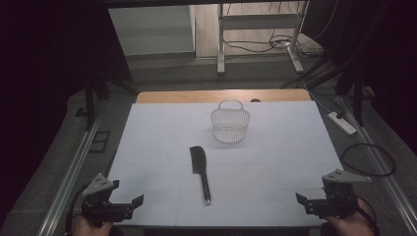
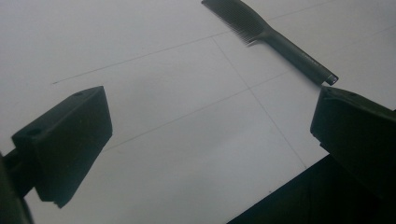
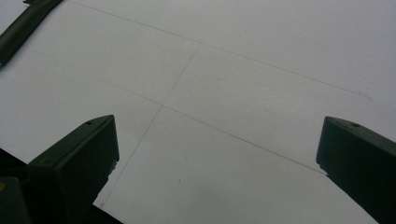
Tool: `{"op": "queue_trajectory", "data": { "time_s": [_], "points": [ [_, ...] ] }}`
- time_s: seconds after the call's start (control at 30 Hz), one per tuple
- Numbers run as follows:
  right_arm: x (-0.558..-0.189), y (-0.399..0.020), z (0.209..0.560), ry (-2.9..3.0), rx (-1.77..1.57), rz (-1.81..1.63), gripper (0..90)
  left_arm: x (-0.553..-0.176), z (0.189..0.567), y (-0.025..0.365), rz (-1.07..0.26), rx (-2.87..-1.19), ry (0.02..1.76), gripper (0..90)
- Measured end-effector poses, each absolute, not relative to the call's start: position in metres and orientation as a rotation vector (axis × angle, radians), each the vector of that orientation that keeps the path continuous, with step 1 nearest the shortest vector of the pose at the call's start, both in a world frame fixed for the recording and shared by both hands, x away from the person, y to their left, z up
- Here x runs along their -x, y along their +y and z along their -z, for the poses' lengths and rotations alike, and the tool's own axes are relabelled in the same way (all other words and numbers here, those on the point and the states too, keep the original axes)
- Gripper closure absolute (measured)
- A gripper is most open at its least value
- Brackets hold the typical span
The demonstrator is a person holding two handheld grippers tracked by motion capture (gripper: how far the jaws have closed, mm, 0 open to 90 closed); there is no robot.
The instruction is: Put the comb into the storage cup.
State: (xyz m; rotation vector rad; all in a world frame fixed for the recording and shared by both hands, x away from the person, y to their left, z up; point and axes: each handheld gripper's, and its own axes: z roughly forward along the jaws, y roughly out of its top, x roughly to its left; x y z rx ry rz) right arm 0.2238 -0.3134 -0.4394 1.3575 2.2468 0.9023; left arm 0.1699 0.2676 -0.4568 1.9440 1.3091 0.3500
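A black comb point(image 1: 200, 169) lies in the middle of the white table point(image 1: 275, 147), teeth end away from me, handle toward the front edge. Behind it stands a small white mesh basket point(image 1: 229, 124) with a handle, upright and apparently empty. My left gripper point(image 1: 128, 192) is held at the front left corner, open, nothing between its jaws. My right gripper point(image 1: 312, 196) is held at the front right corner, also open and empty. The left gripper point(image 2: 210, 112) has the comb point(image 2: 275, 39) ahead to its right. The right gripper point(image 3: 217, 135) has the comb's handle point(image 3: 21, 30) at its far left.
A wooden strip point(image 1: 221, 96) borders the table's far edge. Metal rails point(image 1: 74, 162) run along both sides on the floor. A power strip point(image 1: 342, 123) and a looped cable point(image 1: 369, 160) lie on the floor at the right. Desk legs point(image 1: 221, 44) stand behind.
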Motion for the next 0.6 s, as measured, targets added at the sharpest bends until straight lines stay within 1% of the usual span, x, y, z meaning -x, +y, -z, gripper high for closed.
{"op": "queue_trajectory", "data": {
  "time_s": [0.3,0.6],
  "points": [
    [-0.224,-0.313,0.439,2.25,-1.352,-0.903,0.0,-0.174,0.457,0.268,-0.326,-1.929,1.305,0.0],
    [-0.224,-0.314,0.44,2.251,-1.357,-0.904,0.0,-0.184,0.457,0.258,-0.286,-1.952,1.239,0.0]
  ]
}}
